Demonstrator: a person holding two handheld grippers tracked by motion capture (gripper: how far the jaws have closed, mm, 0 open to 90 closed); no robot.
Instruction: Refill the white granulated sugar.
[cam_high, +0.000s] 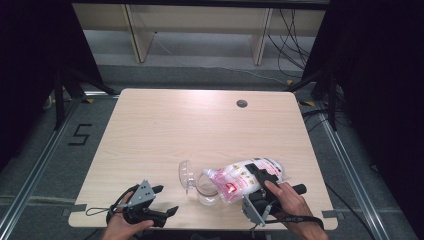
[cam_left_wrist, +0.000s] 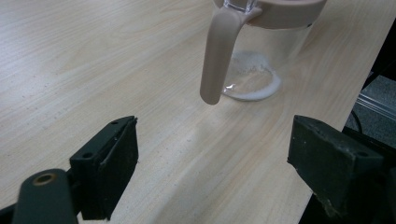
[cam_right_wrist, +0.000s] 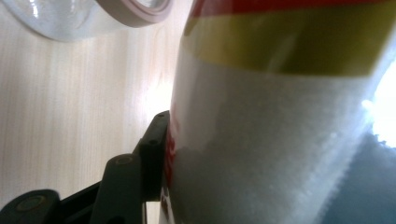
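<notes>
A clear plastic bag of white powder (cam_high: 243, 179) with a red and yellow label lies tilted, its pointed corner over the mouth of a clear glass jar (cam_high: 206, 191). My right gripper (cam_high: 256, 181) is shut on the bag's middle. In the right gripper view a black pad (cam_right_wrist: 156, 147) presses into the bag (cam_right_wrist: 280, 154), and the jar's pink rim (cam_right_wrist: 140, 13) is at the top. My left gripper (cam_high: 166, 200) rests open near the table's front edge, left of the jar. Its pads (cam_left_wrist: 114, 161) stand wide apart, with the jar's pink handle (cam_left_wrist: 215, 56) and white powder (cam_left_wrist: 254, 84) on the jar's bottom ahead.
The jar's clear hinged lid (cam_high: 185, 176) stands open to its left. The wooden table (cam_high: 200, 130) has a round cable hole (cam_high: 242, 103) at the back right. Dark floor, rails and shelf legs surround the table.
</notes>
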